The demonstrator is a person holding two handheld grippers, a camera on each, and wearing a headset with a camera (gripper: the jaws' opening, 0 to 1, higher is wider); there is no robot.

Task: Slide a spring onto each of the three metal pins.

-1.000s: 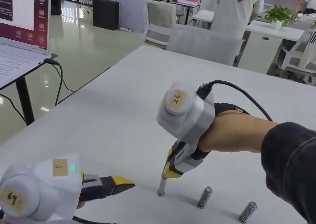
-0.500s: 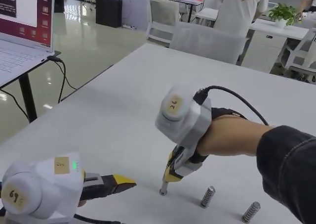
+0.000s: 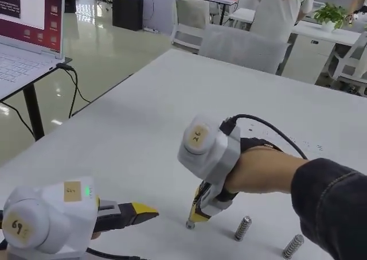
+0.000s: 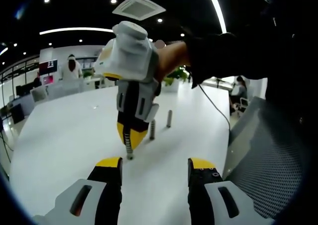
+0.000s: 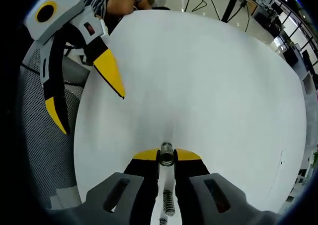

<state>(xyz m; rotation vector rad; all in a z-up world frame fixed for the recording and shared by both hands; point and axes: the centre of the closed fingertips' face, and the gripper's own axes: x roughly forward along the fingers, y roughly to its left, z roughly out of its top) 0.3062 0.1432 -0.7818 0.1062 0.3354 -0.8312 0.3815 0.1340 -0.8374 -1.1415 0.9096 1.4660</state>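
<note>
My right gripper (image 3: 195, 216) points down at the white table (image 3: 143, 128), shut on a spring (image 5: 166, 155) that sits over the leftmost metal pin (image 3: 189, 224). From the left gripper view, that spring (image 4: 129, 139) hangs between the yellow tips, with the pin's foot (image 4: 130, 156) below it. Two more pins stand to the right, each wearing a spring (image 3: 243, 228) (image 3: 292, 245). My left gripper (image 3: 146, 213) hovers low at the front left, open and with nothing in it (image 4: 155, 168), pointing toward the pin.
A laptop (image 3: 26, 30) stands on a side table at the far left. Chairs (image 3: 241, 47) line the table's far edge, and a person (image 3: 281, 7) stands behind them. A black cable (image 3: 269, 128) runs from the right gripper.
My right gripper has sunk lower along the leftmost pin, so less of the pin shows below its tips. The left gripper has held still.
</note>
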